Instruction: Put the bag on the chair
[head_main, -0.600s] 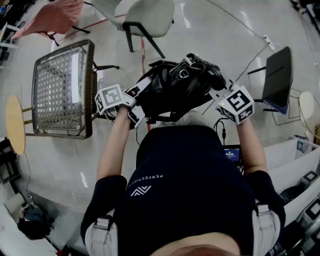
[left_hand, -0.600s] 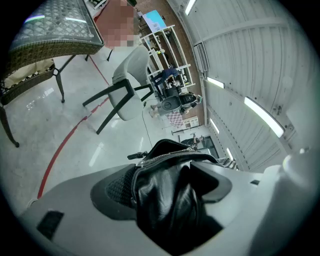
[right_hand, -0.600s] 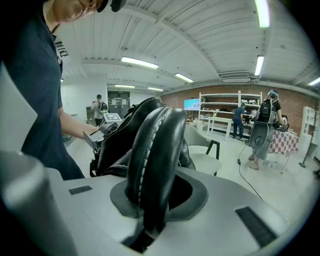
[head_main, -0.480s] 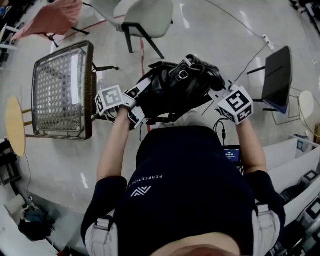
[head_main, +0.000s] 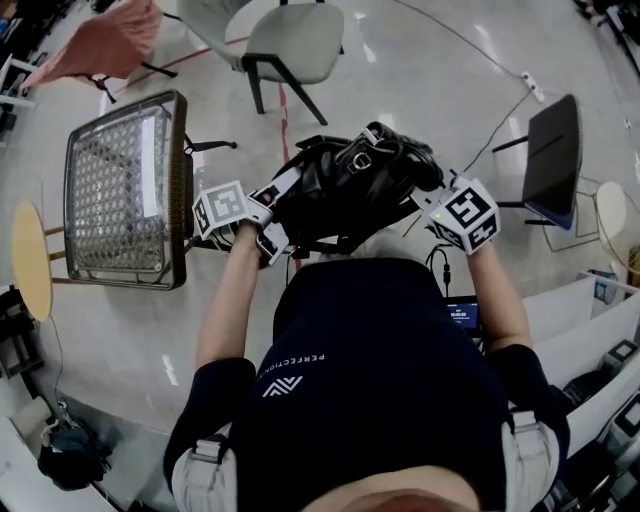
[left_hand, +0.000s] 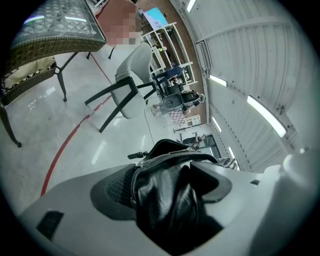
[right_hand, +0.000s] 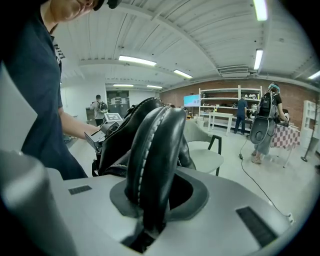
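- Bag (head_main: 345, 185) up off the floor in front of us, short of grey chair (head_main: 295, 42)
- left gripper (head_main: 272, 205) clamped wide on its leather body
- right gripper (head_main: 428, 195) pinched on strap (right_hand: 152, 160)
- vs earlier frame: we see same grips, barely any shift

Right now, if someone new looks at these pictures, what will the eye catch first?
A black leather bag hangs mid-frame, gripped by the left gripper and right gripper. A pale shell chair stands beyond it, a wicker glass-topped table at left.
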